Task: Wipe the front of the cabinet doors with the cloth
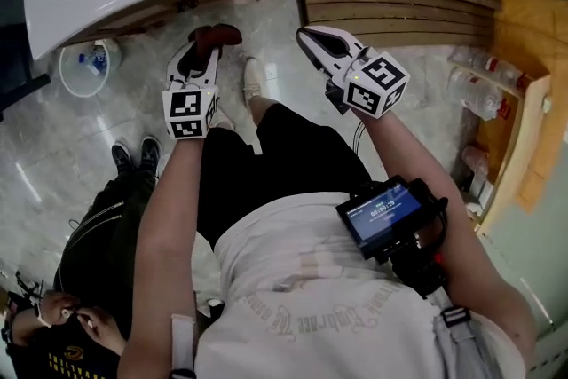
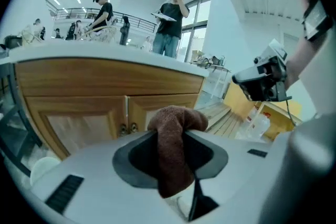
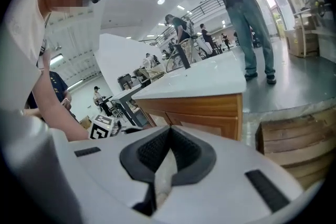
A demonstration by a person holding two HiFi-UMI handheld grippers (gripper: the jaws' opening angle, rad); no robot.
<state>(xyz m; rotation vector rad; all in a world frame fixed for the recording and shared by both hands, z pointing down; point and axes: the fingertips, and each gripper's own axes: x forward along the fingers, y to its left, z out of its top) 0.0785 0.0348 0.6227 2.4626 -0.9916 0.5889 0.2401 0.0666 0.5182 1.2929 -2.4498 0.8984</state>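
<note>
- Left gripper (image 2: 176,132): jaws clamped on the brown cloth (image 2: 172,165), which bulges past the tips.
- Cabinet doors (image 2: 89,115): directly ahead of those tips, near but not touching. Their upright centre seam stands just left of the cloth.
- Right gripper (image 3: 168,152): jaws together and empty, facing the cabinet's corner. It is judged the farther of the two.

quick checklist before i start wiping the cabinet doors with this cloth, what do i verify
1. Cloth clamped in the left hand-held gripper: ok.
2. Cloth touching the cabinet doors: not ok, it hangs short of them.
3. Doors closed for a flat wipe: ok, both look shut, knobs side by side.
4. Right hand-held gripper out of the wiping path: ok, shut on nothing, held off to the side.
5. Cloth clean or damp: cannot tell.
</note>
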